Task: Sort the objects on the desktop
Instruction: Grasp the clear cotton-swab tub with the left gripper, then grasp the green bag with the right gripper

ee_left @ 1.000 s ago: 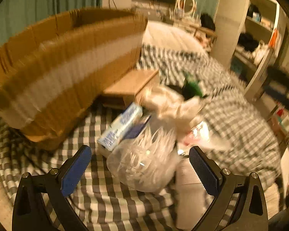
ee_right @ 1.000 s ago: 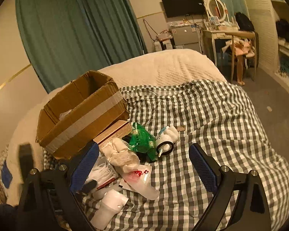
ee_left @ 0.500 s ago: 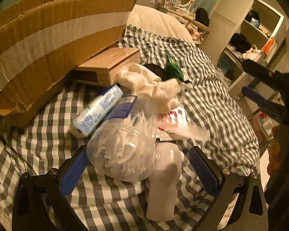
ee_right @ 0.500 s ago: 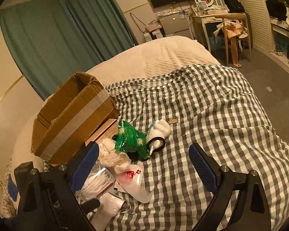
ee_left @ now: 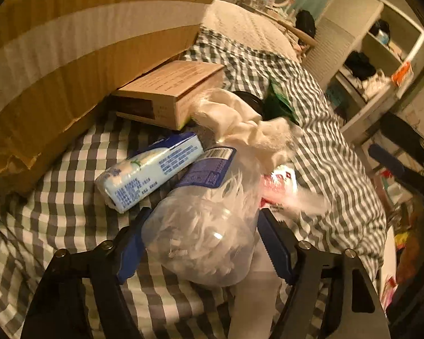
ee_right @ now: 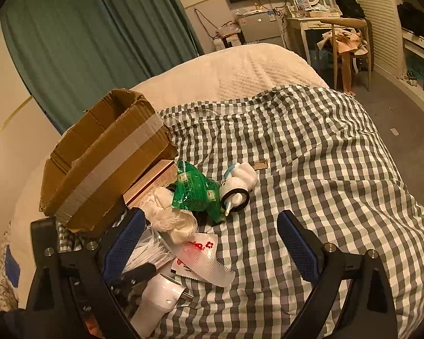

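A clear plastic bag [ee_left: 203,240] of small white pieces lies on the checked bedspread [ee_right: 311,169]. My left gripper [ee_left: 203,244] has its blue pads pressed against both sides of the bag, shut on it. Around the bag lie a blue-and-white tissue pack [ee_left: 149,172], a white cloth [ee_left: 248,124], a comb in a red-printed wrapper [ee_right: 203,257] and a white bottle [ee_right: 158,296]. My right gripper [ee_right: 212,243] hovers open above the bedspread, just right of the pile, holding nothing. A taped cardboard box [ee_right: 104,163] stands open at the left.
A small tan carton [ee_right: 152,180] leans against the cardboard box. A green packet [ee_right: 195,186] and a white toy with a black ring [ee_right: 237,183] lie beyond the cloth. The bedspread's right half is bare. A chair [ee_right: 347,42] and shelves stand past the bed.
My left gripper has come down and forward over the pile, and its fingers have narrowed from wide open onto the clear bag. The right gripper has shifted only a little and stayed open.
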A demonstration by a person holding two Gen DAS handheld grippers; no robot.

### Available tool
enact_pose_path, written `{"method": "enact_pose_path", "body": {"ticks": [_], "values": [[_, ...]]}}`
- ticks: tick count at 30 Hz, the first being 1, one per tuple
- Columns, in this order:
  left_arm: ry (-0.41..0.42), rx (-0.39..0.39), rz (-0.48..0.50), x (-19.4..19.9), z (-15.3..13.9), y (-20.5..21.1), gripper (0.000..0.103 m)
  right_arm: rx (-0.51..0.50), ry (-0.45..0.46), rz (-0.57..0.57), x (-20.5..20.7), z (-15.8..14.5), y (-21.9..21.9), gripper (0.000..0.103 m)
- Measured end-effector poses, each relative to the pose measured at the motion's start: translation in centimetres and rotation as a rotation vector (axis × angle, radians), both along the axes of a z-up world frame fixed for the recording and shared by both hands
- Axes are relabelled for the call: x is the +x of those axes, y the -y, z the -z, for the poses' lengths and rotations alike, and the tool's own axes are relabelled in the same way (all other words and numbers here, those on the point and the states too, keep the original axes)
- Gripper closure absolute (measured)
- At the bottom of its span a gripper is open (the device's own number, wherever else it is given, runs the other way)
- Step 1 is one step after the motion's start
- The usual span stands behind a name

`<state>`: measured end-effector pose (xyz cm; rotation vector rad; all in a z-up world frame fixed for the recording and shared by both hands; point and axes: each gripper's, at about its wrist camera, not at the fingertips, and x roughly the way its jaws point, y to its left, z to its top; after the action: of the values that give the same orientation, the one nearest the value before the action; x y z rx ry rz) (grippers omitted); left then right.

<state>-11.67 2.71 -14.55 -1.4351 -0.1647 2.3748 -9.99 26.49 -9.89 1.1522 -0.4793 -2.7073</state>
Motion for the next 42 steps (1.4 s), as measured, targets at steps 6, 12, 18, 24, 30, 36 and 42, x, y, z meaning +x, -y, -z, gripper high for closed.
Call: {"method": "enact_pose_path", "body": {"ticks": [6,12,18,24,30,36,42], "values": [[-0.115,-0.107,-0.024,1.7,-2.3,-1.0,0.031,0.014,0.019,0.001,-0.6,0.8,0.0,0.008],[-0.167,-0.075,-0.083,1.9,-5.2,0.2,0.034,0.054,-0.012,-0.019,-1.6,0.6,1.1,0.008],[-0.203,-0.097,-0.195,1.1,-6.2,2.5,0.035,0.122,-0.011,-0.091,-4.2,1.4,4.1,0.008],[-0.146,-0.079,-0.219,0.0,-4.5,3.5,0.036,0.181,0.029,-0.100,-6.9,3.5,4.9,0.051],[-0.168,-0.098,-0.187,0.2,-4.7,2.5,0.036,0.192,0.049,-0.062,-7.3,4.5,3.5,0.067],[-0.184,-0.102,-0.182,0.3,-4.8,2.5,0.036,0.212,0.041,-0.089,-7.0,4.1,3.8,0.088],[-0.207,-0.073,-0.199,0.6,-6.0,2.7,0.036,0.129,-0.057,-0.073,-4.8,-0.6,2.6,0.088]]}}
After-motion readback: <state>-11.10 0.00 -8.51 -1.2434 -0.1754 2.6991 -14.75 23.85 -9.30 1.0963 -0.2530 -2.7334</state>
